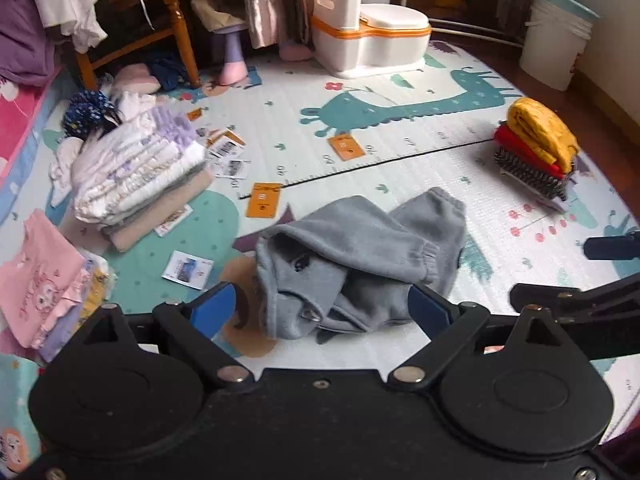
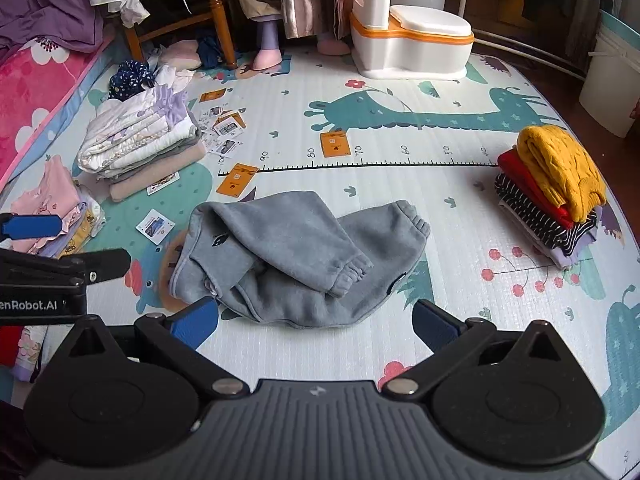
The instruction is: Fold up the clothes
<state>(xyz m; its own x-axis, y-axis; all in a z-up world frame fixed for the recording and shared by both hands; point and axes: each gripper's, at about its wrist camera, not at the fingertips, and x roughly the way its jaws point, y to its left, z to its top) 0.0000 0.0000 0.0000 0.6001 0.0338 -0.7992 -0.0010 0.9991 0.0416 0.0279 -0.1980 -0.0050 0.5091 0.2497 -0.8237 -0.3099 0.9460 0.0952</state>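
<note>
A crumpled grey pair of sweatpants [image 1: 352, 260] lies on the patterned play mat [image 1: 360, 160], legs bunched over each other; it also shows in the right wrist view [image 2: 296, 256]. My left gripper [image 1: 320, 312] is open, its blue pads either side of the near edge of the pants, just above them. My right gripper [image 2: 316, 320] is open and empty, hovering close in front of the pants' near edge. The left gripper also shows at the left edge of the right wrist view [image 2: 60, 256].
A folded stack topped by a yellow sweater [image 2: 556, 192] sits at right. A folded white and beige pile [image 2: 140, 144] and a pink pile [image 2: 52, 208] sit at left. Orange cards [image 2: 336, 144] and leaflets litter the mat. A white potty [image 2: 412, 44] and wooden chair [image 2: 216, 8] stand behind.
</note>
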